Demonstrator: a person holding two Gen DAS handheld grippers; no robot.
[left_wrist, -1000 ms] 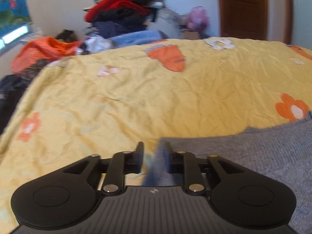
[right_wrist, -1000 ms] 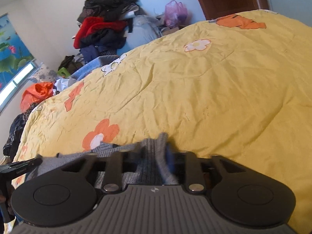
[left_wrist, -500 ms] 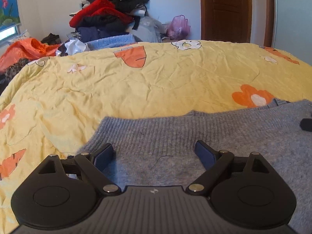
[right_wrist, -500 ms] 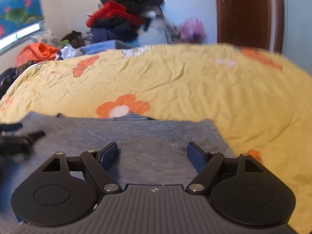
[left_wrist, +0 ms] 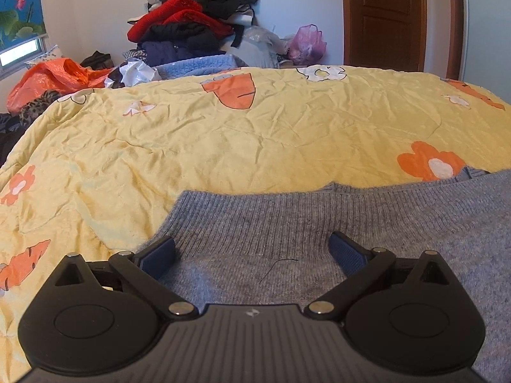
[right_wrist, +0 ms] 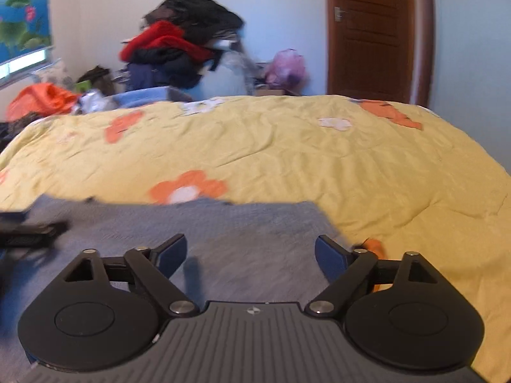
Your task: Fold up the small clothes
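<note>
yellow bed quilt (left_wrist: pixel 255 146) now carries the grey sweater (left_wrist: pixel 319 223) flat; left gripper (left_wrist: pixel 252 249) and right gripper (right_wrist: pixel 250 252) have just been opening, now spread and empty, so the next fold can begin.

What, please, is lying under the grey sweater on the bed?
The sweater lies flat on the yellow quilt, whose orange flower shows just past its far edge. Whatever the knit covers, print or anything else, cannot be seen.
</note>
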